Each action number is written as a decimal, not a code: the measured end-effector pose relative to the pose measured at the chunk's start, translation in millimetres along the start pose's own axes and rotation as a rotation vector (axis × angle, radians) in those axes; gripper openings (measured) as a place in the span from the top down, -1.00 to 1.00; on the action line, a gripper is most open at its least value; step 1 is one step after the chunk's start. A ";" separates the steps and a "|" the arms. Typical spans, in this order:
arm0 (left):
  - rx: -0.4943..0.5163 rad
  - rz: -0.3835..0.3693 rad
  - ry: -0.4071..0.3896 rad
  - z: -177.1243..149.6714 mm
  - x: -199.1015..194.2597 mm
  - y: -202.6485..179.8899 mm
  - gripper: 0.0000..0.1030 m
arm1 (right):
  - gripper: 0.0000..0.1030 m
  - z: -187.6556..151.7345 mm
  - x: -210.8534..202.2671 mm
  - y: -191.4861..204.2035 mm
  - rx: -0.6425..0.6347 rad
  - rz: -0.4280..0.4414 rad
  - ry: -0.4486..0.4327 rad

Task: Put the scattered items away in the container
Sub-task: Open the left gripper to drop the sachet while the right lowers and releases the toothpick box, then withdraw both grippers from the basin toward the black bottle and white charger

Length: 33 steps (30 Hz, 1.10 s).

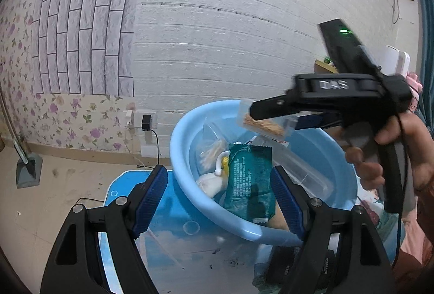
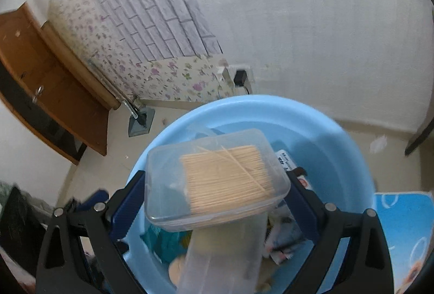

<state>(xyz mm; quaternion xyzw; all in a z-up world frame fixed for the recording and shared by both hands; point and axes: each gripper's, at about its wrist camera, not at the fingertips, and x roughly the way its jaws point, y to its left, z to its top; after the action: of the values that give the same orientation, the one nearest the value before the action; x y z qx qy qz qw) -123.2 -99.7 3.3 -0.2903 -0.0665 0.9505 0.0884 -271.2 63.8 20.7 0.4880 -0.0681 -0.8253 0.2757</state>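
A light blue basin (image 1: 190,185) stands on a blue patterned table (image 1: 176,248). It holds a green packet (image 1: 248,180), a clear bag of sticks (image 1: 210,150), a white item (image 1: 208,184) and a clear long box (image 1: 306,172). My right gripper (image 2: 217,201) is shut on a clear toothpick box (image 2: 217,177) and holds it above the basin (image 2: 347,158); the box also shows in the left wrist view (image 1: 267,120). My left gripper (image 1: 218,201) is open and empty at the basin's near rim.
A black box (image 1: 282,264) lies on the table under the basin's near side. A wall socket with a black plug (image 1: 146,122) is behind the table. A wooden cabinet (image 2: 46,93) stands at left. A grey stand base (image 1: 28,172) sits on the floor.
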 end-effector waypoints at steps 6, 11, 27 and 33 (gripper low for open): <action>-0.018 -0.008 -0.001 -0.7 1.5 6.2 -0.51 | -0.89 18.1 27.5 -10.2 0.044 -0.062 0.089; -0.026 -0.013 0.000 -1.5 1.4 10.0 -0.51 | -0.89 29.8 46.6 -13.5 0.036 -0.130 0.150; -0.031 -0.007 0.003 -4.6 2.5 12.0 -0.51 | -0.90 31.5 55.6 -12.6 0.059 -0.132 0.157; -0.037 -0.007 -0.004 -5.9 -1.7 14.5 -0.51 | -0.90 28.0 49.4 -18.8 0.116 -0.106 0.146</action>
<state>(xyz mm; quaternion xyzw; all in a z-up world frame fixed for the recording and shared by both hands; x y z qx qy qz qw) -120.4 -113.8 -3.2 -0.2897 -0.0851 0.9494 0.0864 -320.6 49.4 -10.0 0.5647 -0.0695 -0.7959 0.2071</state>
